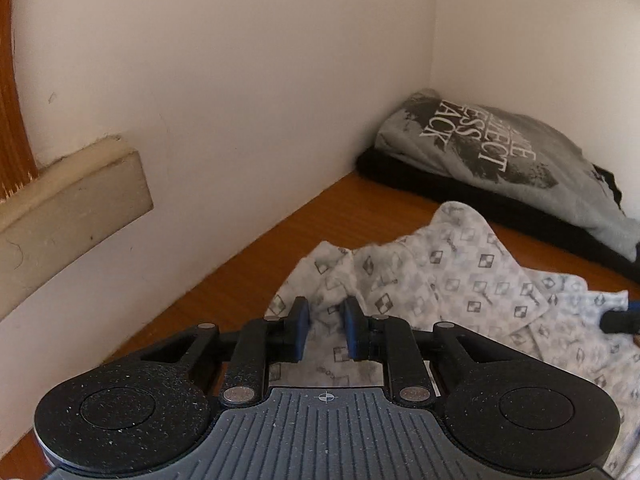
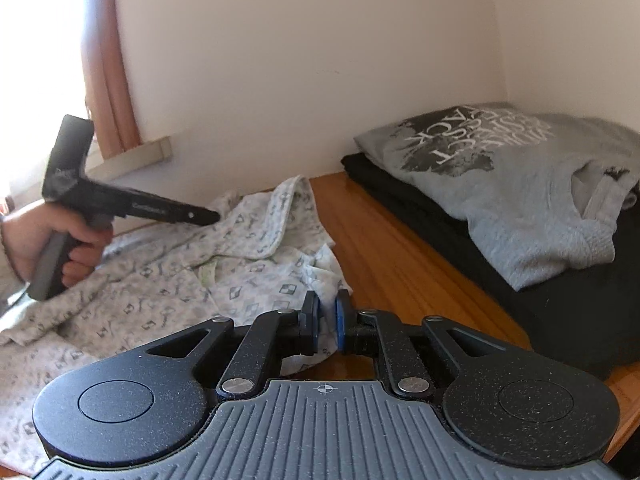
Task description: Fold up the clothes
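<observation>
A white shirt with a grey diamond print (image 1: 460, 280) lies crumpled on the wooden table (image 1: 240, 272). My left gripper (image 1: 326, 332) hovers over its near edge with the blue pads a narrow gap apart. Cloth shows in that gap, but I see no pinch. From the right wrist view the same shirt (image 2: 160, 280) spreads to the left, and a hand (image 2: 36, 236) holds the left gripper (image 2: 212, 215) over its raised collar. My right gripper (image 2: 328, 324) is shut on a bunched corner of the shirt at its right edge.
A folded grey printed T-shirt (image 2: 520, 184) rests on a folded black garment (image 2: 560, 312) in the far right corner. White walls (image 1: 240, 80) close off the table at the back and right. A window ledge (image 1: 72, 200) and an orange curtain (image 2: 108, 80) stand at the left.
</observation>
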Demonstrator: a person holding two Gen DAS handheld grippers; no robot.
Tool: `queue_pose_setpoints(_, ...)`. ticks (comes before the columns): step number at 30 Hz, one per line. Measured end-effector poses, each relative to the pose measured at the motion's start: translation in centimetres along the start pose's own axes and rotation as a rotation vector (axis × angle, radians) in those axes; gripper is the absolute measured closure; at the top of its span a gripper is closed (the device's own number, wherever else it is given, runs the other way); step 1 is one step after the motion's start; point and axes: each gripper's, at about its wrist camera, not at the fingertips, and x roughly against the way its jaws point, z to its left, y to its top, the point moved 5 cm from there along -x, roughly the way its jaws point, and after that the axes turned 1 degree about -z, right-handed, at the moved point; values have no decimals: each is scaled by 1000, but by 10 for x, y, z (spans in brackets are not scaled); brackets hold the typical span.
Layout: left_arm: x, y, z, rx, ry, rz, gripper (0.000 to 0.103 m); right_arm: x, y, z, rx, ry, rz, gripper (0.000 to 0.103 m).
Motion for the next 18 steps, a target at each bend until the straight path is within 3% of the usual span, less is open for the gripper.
queue_pose_setpoints(4,2,4,-5,-6,23,10,82,1,-1,2,17,-6,-3,92)
queue_pose_setpoints(6,5,14,-14,-15,25,-7,72,1,-1,3,22,-10,-4,92)
queue_pose_setpoints(7,6,20,-20,-19,21,-21,59,1,-1,3,24,-12,-4,92)
queue_pose_setpoints(9,8,32,-36,-27,-11,-45,50,1,-1,3,30,-17,-4,92)
queue_pose_setpoints(11,2,44,-53,-45,-38,-44,30,1,-1,3,30,-18,-4,92)
queue_pose_setpoints(14,-17,56,-73,-90,-18,-31,27,1,0,2,21,-14,-4,93)
queue_pose_setpoints(18,-39,58,-81,-65,-18,5,28,1,0,3,19,-17,-6,92)
